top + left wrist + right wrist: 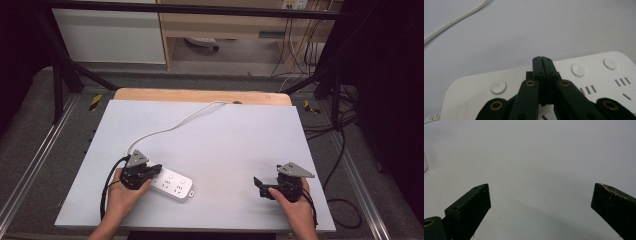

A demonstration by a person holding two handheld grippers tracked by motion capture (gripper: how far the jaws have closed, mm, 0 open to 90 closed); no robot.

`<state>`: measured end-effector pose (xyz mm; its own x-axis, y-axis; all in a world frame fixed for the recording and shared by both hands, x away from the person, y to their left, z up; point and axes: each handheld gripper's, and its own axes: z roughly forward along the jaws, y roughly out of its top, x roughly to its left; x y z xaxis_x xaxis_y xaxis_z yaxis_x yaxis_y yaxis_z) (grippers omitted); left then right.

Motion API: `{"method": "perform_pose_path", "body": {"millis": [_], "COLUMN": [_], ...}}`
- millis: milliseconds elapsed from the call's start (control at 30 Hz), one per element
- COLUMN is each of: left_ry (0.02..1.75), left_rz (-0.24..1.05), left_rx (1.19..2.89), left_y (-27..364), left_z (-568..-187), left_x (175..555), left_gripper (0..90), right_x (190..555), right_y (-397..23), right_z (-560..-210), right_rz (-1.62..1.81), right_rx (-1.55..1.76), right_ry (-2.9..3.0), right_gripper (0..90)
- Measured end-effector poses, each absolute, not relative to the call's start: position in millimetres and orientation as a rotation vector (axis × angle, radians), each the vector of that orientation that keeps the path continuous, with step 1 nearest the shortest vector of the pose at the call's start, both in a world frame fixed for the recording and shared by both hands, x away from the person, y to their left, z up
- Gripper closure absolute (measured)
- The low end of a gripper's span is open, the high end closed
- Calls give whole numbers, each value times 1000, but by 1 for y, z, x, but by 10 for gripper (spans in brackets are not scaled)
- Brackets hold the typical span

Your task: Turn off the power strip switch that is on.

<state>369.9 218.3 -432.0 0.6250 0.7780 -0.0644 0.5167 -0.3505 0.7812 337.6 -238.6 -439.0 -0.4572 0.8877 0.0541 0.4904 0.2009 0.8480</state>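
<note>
Covering power strip point(584, 75) near edge: left gripper point(542, 59) closed, empty | right gripper point(540, 195) wide

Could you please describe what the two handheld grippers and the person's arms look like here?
Both the left gripper and the right gripper are black, each topped by a grey three-cornered plate and trailing a black cable. Brass-coloured rivets dot the linkages. The right jaw pads look scuffed with pale specks. The forearms are bare, without sleeves.

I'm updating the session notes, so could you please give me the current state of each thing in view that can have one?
left gripper: fingers shut together, nothing between them, tips over the power strip's top.
right gripper: fingers wide open, nothing between them, over bare table.
power strip: lying flat, socket side up, no plug in the sockets that show.
white cord: slack, curving from the strip to the table's far edge.
</note>
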Motion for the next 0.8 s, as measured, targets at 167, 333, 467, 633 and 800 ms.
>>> {"method": "perform_pose_path", "body": {"millis": [167,333,467,633,800], "left_ry": [1016,1015,1014,1009,1009], "left_rz": [405,403,415,419,417], "left_rx": [2034,2035,2041,2043,2046], "left_y": [218,218,217,217,217], "left_z": [-432,-432,-432,-432,-431], "left_x": [370,370,370,370,370], "left_gripper": [900,900,900,900,900], "right_x": [338,337,338,338,338], "right_y": [-239,-238,-238,-238,-238], "right_z": [-439,-439,-439,-439,-439], "right_rz": [1173,1174,1173,1171,1172], "right_rx": [1280,1280,1280,1283,1286], "right_ry": [2031,2031,2031,2029,2028], "right_gripper": [31,31,31,29,30]}}
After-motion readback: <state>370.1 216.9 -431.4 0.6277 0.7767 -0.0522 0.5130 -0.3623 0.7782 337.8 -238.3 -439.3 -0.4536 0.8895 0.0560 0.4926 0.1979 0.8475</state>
